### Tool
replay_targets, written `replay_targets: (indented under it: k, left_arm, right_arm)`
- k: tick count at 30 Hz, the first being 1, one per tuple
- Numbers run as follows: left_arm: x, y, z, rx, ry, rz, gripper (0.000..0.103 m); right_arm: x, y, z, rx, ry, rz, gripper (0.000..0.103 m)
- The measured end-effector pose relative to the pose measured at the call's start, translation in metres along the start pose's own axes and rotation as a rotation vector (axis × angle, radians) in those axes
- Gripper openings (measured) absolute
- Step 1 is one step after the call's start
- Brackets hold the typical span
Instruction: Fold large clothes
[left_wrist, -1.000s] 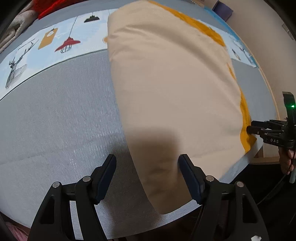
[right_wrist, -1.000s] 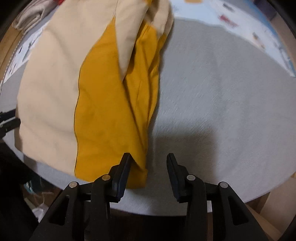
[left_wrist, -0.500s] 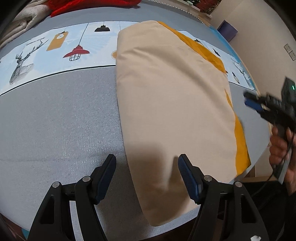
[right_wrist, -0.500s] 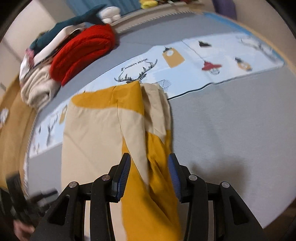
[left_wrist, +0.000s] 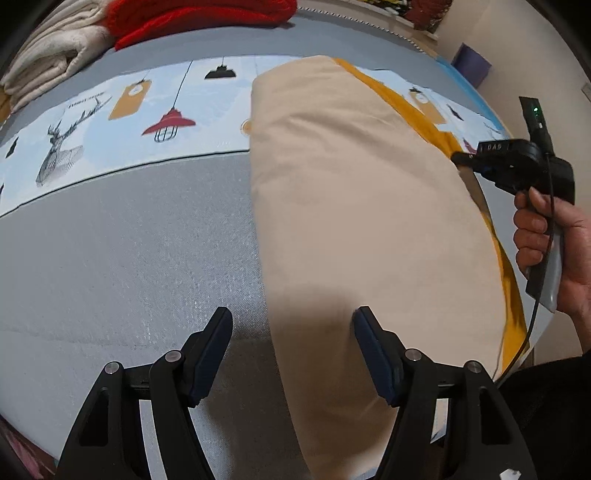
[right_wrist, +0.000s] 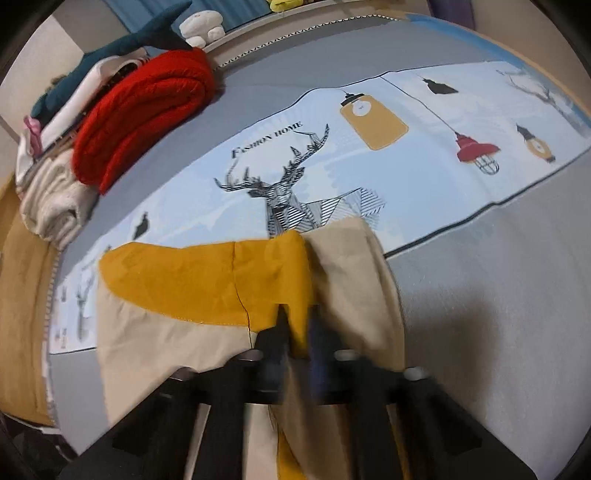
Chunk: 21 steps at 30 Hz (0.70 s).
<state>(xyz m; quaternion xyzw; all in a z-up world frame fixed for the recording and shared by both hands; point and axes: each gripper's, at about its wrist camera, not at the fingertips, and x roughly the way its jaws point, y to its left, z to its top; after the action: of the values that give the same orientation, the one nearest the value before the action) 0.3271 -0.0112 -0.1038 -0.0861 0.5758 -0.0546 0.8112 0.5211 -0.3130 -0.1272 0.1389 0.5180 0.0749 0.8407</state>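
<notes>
A large beige garment (left_wrist: 354, 206) with mustard-yellow panels (right_wrist: 207, 280) lies lengthwise on the grey bed (left_wrist: 122, 236). My left gripper (left_wrist: 291, 347) hovers open over its near end, one finger over the bed and one over the beige cloth. My right gripper (right_wrist: 297, 336) is shut on a yellow fold of the garment, which shows pinched between its blurred fingers. In the left wrist view the right gripper (left_wrist: 461, 159) sits at the garment's right edge, held by a hand (left_wrist: 554, 240).
A printed bed runner (right_wrist: 369, 155) with a deer and lamps crosses the bed. A red knit (right_wrist: 144, 110), cream folded clothes (right_wrist: 55, 199) and a teal plush (right_wrist: 122, 44) are stacked at the far corner. The bed's edge (left_wrist: 258, 458) runs just beneath my left gripper.
The right gripper has swept along the garment's yellow edge toward its far end and shut on the yellow fold. The left gripper stayed over the near end, still open.
</notes>
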Motion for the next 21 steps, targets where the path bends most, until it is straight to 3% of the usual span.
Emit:
replay_targets:
  k: [4,8,12,15,16,18,19,20,21]
  left_arm:
    - [-0.003,0.000,0.002,0.004,-0.006,-0.002,0.064]
    - [-0.013,0.001,-0.001,0.011,-0.029,-0.021,0.063]
    - [-0.023,0.002,-0.012,0.026,-0.044,-0.039,0.061]
    - [-0.026,0.002,-0.024,0.039,-0.043,-0.044,0.060]
    - [-0.026,0.002,-0.028,0.044,-0.040,-0.046,0.060]
    - [-0.020,0.002,-0.038,0.059,-0.015,-0.032,0.060]
    - [-0.017,0.002,-0.044,0.066,0.000,-0.018,0.060]
    - [-0.012,0.002,-0.051,0.078,0.018,0.004,0.060]
    - [-0.011,0.004,-0.056,0.082,0.019,0.015,0.060]
  right_arm:
    - [0.016,-0.011,0.001,0.021,0.026,-0.094,0.005]
    - [-0.010,-0.020,0.002,0.044,-0.042,-0.229,0.008]
    - [-0.063,-0.026,-0.009,0.076,-0.160,-0.150,0.008]
    - [-0.102,-0.009,-0.036,-0.072,-0.189,-0.033,0.010]
    - [-0.106,-0.004,-0.047,-0.120,-0.166,0.002,0.011]
    - [-0.104,0.007,-0.077,-0.229,-0.033,0.107,0.017]
    - [-0.097,0.009,-0.091,-0.270,0.041,0.115,0.019]
    - [-0.090,0.009,-0.105,-0.313,0.107,0.079,0.019]
    - [-0.075,0.006,-0.129,-0.379,0.192,-0.047,0.019]
